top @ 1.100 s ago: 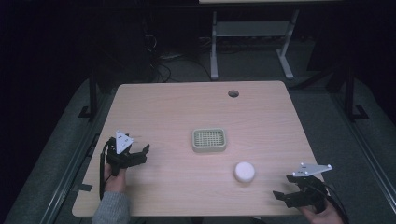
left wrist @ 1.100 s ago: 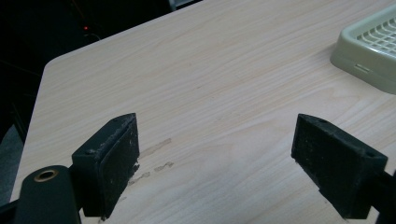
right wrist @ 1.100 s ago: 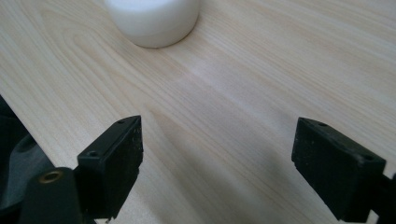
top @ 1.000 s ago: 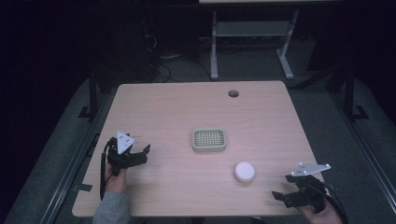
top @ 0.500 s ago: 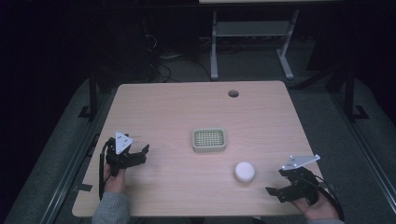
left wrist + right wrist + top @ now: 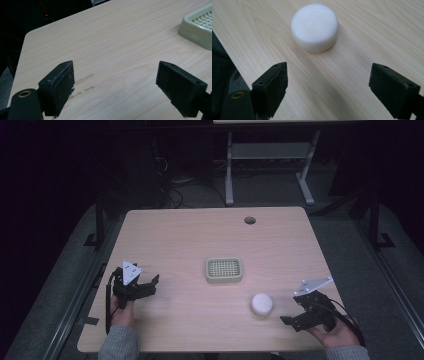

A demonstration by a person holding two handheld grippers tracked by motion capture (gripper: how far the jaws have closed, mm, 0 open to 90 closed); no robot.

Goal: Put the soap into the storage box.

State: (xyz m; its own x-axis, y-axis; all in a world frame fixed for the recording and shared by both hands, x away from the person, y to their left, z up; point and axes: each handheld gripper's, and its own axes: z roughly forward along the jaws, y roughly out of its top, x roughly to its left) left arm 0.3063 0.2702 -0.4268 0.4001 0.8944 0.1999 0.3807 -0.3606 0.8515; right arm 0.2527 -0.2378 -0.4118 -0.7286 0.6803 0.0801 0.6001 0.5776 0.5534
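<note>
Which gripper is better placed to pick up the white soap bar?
Right. The right gripper sits open just beside the white soap bar, aimed at it. The left gripper is across the table, pointed toward the soap dish.

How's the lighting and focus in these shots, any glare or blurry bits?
High view: the table is evenly lit, its surroundings nearly black, no glare. Right gripper view: the white soap bar is sharp, with a soft shadow on its near side; the black fingers look slightly soft. Left gripper view: wood grain crisp, the soap dish cut by the frame edge.
</note>
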